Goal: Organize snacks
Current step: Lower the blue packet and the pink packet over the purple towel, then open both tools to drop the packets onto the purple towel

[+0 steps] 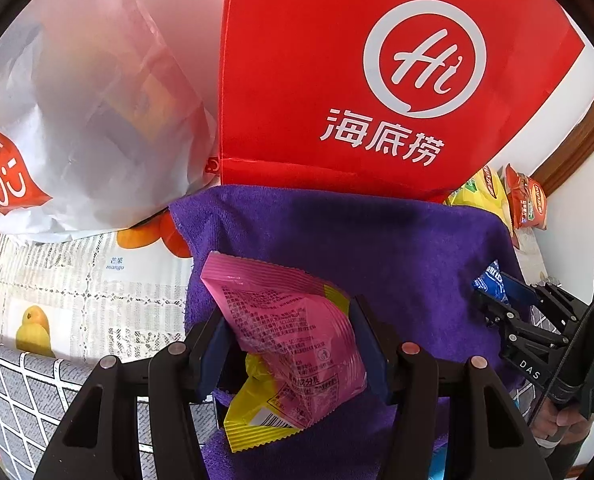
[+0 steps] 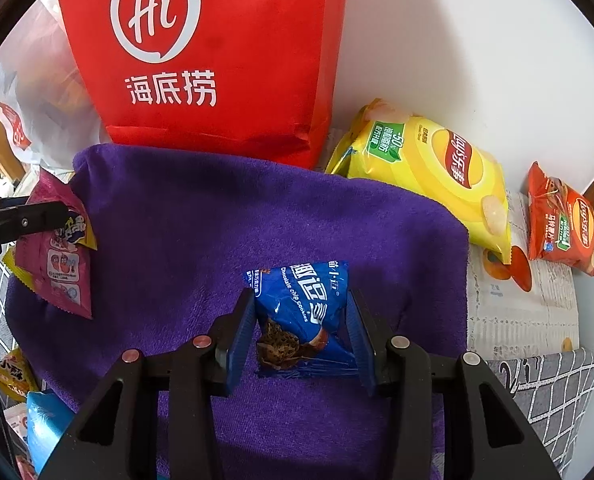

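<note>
A: Two packets are in hand at once. The small blue foil cookie packet [image 2: 303, 312] sits pinched between the pads of the right gripper [image 2: 301, 334], held just above the purple terry towel [image 2: 237, 216].

B: And the other?

A: The pink and yellow crinkly snack packet [image 1: 287, 340] is clamped across its middle by the left gripper [image 1: 289, 344], also over the towel.

B: How will they handle?

A: Light, I'd judge, and soft; the film buckles under the pads and looks slippery. The contents probably crush, so a grip on the sealed edge or across the flat middle seems safest.

B: Anything nearby?

A: A tall red paper bag with a white logo [image 2: 217, 60] stands behind the towel, a white plastic bag [image 1: 97, 120] beside it. A yellow crisp bag [image 2: 437, 180] and an orange crisp bag [image 2: 561, 228] lie to the right, near the wall.
</note>
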`<action>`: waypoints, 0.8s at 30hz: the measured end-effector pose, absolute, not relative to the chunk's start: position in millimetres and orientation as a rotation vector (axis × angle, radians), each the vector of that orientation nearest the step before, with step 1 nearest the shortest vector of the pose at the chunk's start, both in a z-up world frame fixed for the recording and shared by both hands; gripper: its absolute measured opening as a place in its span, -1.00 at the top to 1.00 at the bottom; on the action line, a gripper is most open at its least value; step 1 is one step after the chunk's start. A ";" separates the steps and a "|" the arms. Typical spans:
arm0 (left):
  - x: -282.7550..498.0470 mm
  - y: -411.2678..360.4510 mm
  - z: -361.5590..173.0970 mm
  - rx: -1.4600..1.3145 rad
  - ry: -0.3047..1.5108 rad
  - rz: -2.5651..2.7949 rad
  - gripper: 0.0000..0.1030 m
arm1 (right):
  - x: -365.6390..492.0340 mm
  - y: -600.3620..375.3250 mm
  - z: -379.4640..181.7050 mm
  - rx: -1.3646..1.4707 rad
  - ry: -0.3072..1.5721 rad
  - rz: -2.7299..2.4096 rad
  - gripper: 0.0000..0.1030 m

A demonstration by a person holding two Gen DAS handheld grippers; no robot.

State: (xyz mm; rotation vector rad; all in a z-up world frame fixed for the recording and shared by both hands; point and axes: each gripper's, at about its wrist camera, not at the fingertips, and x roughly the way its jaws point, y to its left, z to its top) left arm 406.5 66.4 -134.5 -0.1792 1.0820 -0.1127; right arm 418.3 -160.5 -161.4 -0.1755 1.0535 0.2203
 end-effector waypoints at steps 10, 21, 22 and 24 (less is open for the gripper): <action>408.2 68.6 -131.1 -0.195 1.102 -0.129 -0.25 | 414.9 -159.6 -150.3 -0.166 1.036 0.225 -0.24; 386.8 67.7 -88.5 -0.195 1.007 -0.158 -0.58 | 382.9 -165.9 -103.5 -0.115 0.940 0.161 -0.35; 384.0 67.2 -84.4 -0.194 0.996 -0.160 -0.58 | 378.9 -167.7 -100.1 -0.107 0.937 0.150 -0.35; 378.0 66.9 -74.4 -0.193 0.963 -0.174 -0.58 | 367.9 -172.9 -90.6 -0.076 0.920 0.121 -0.35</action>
